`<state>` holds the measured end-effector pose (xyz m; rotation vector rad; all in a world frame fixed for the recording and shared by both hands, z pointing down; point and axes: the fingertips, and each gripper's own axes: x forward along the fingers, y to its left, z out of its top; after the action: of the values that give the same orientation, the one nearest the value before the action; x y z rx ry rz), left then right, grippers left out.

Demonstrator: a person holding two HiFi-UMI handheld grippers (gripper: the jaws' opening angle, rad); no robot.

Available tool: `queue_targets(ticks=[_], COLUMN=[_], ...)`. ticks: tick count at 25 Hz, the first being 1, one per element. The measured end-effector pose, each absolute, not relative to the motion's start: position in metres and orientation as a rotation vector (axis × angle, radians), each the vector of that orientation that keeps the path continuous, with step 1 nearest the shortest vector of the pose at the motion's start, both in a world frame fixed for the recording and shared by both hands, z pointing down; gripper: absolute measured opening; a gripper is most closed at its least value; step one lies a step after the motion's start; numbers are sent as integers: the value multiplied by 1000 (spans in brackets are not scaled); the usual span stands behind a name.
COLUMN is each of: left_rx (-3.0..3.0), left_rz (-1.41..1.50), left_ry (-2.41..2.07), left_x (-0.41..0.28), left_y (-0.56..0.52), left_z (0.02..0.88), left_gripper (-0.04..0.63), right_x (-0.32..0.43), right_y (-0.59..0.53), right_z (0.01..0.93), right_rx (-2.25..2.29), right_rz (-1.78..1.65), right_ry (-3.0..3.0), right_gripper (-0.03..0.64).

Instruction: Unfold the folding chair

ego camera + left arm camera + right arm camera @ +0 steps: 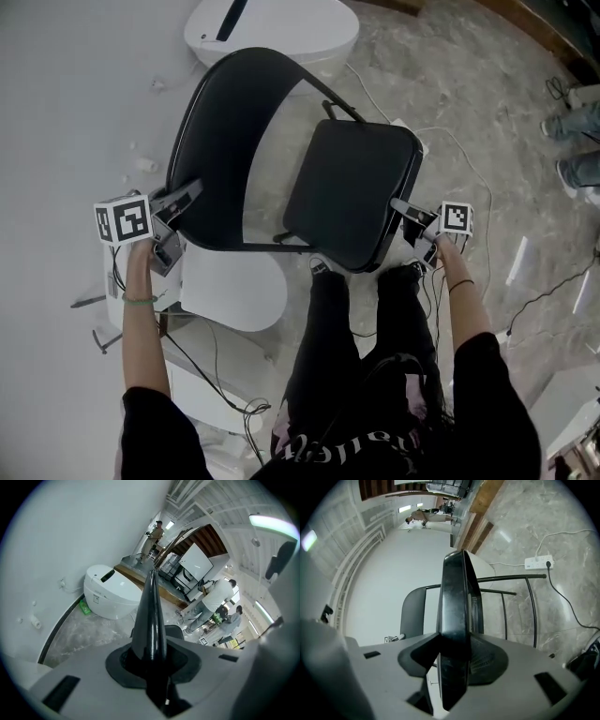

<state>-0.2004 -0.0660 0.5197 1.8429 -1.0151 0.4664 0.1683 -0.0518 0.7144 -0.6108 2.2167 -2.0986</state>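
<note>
Left gripper view showed the left gripper (150, 653) clamped narrowly on the backrest (151, 611) edge, steadying the folding chair (281, 150) on the floor. The right gripper (454, 648) stood wider around the seat (454, 602) edge, apparently loose, placed to press it level. The seat lay nearly flat.

One folding chair (349, 187), two grippers (186, 195) (405, 211)

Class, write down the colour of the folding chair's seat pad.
Black. The seat pad shows best in the head view.
</note>
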Motion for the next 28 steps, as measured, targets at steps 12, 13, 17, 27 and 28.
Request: queue_targets(ticks=[12,13,17,27,28], left_rx=[1781,1749,1834,1959,1964], left_rz=[425,413,456,660,701], left_ry=[-1011,-1012,-962,-556,-560], left_x=[-202,-195,-171,-27,-21], left_y=[-67,-64,-62,-36,-37], left_z=[555,563,590,609,613], left_gripper=[72,72,72,140,130], right_x=[240,251,294,367,370], right_y=[-29,-26,-12,23,19], right_z=[770,780,827,881,880], right_rx=[-641,-650,-764,-1128,-1156], right_rz=[-2083,-2082,-2076,-2201,-2186], right_ry=[2068,2057,2001,2040,2054], right_gripper=[191,195,209,221,221])
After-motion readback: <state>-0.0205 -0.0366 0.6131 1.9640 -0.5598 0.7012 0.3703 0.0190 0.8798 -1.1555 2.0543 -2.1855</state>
